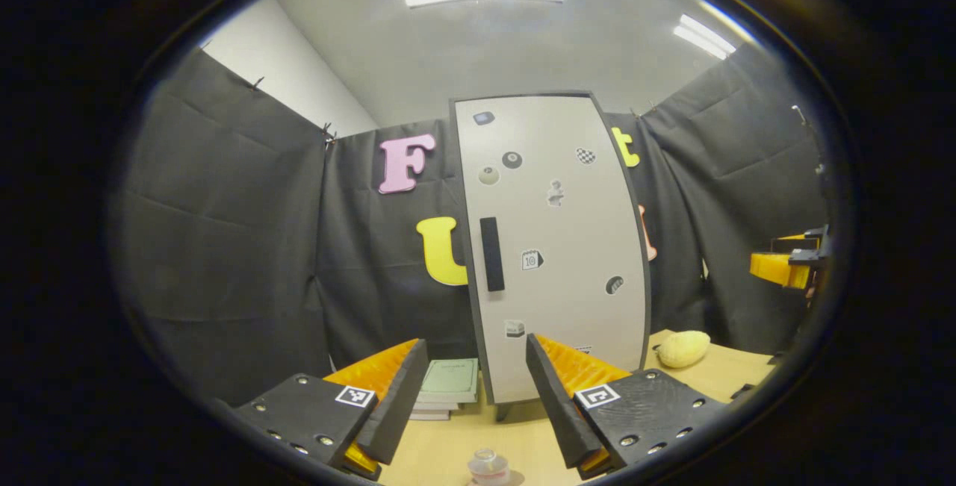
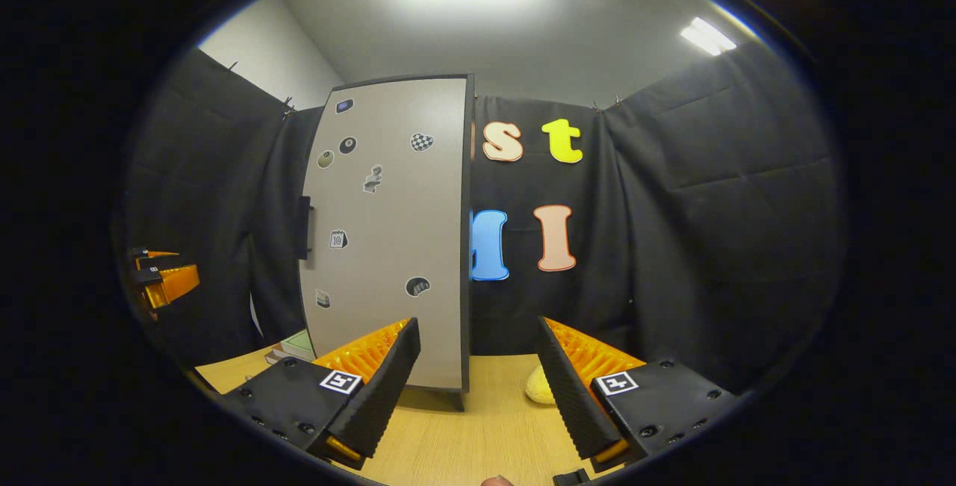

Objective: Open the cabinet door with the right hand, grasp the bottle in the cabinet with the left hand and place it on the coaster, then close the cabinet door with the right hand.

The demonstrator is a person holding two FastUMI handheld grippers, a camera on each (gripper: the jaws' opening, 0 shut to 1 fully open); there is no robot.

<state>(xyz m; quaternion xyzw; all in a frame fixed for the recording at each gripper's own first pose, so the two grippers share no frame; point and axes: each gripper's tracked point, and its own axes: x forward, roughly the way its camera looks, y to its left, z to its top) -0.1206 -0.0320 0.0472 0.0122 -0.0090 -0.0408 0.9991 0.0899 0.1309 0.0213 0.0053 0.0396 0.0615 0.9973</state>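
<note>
Right gripper has its jaws spread wide w/ nothing between them, hovering over the tabletop well short of the cabinet. Left gripper is likewise spread and empty.

Cabinet door is closed, so the bottle isn't visible; presumably it's inside. Door handle is the thing the coming move turns on: a dark bar, long axis vertical, on the door's left edge at about mid-height. In the right gripper view the handle sits up and well to the left of the fingers, seen nearly edge-on since that view looks at the door at an angle. In the left gripper view it's almost dead ahead, just left of centre and above the fingers. So the left gripper looks better lined up, but the task gives the door to the right one; my read is it needs to swing left and lift, then take the bar across its width w/ fingers level.

Outward from the cabinet: stack of books just beside its left foot, a pale yellow lumpy object near its right side. A small clear round object w/ reddish base lies on the table below the left fingers; can't tell if that's the coaster.

Door opening not yet begun.
</note>
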